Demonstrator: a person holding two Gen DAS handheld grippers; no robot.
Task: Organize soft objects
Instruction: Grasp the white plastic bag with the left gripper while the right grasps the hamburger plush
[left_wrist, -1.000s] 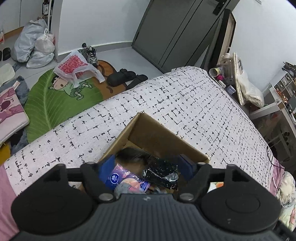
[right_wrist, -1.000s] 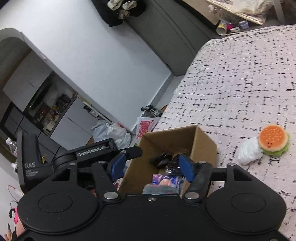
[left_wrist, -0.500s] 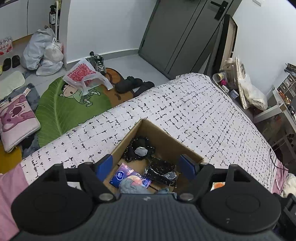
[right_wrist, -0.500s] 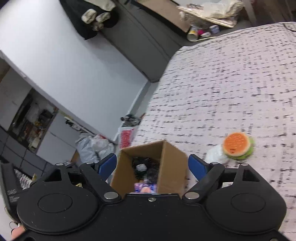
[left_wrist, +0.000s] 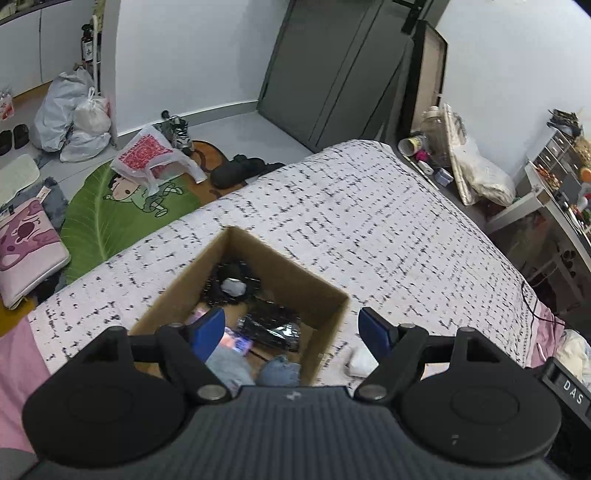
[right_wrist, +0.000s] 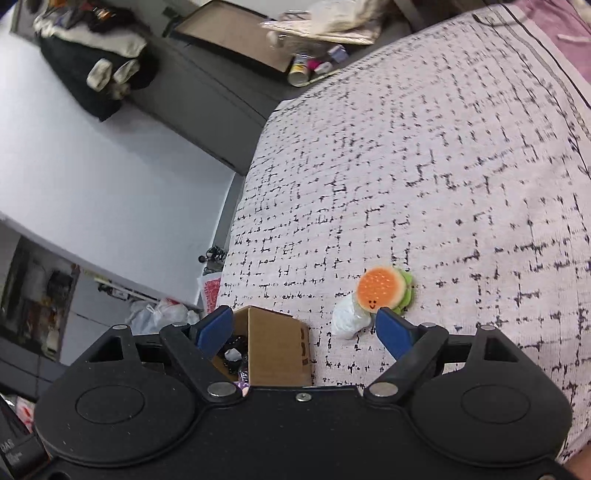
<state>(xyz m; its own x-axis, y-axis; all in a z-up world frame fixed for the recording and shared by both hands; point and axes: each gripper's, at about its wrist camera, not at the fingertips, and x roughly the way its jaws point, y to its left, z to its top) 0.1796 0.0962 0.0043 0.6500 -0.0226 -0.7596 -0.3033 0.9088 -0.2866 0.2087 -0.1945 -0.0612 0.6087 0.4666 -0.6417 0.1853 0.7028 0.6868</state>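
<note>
An open cardboard box sits on the patterned bed cover. It holds a black scrunchie with a white lump, a black crinkly packet, a colourful packet and grey and blue cloth. My left gripper is open and empty above the box's near corner. My right gripper is open and empty. The box also shows in the right wrist view. To its right lie a white soft bundle and a hamburger plush, touching each other.
The white bundle also shows in the left wrist view, right of the box. The bed's far edge drops to a floor with a green rug, bags and shoes. A cluttered side table stands beside the bed.
Both grippers have lifted and pulled back from the box, and their jaws have opened wider. The right view has swung right, toward the hamburger plush and white bundle.
</note>
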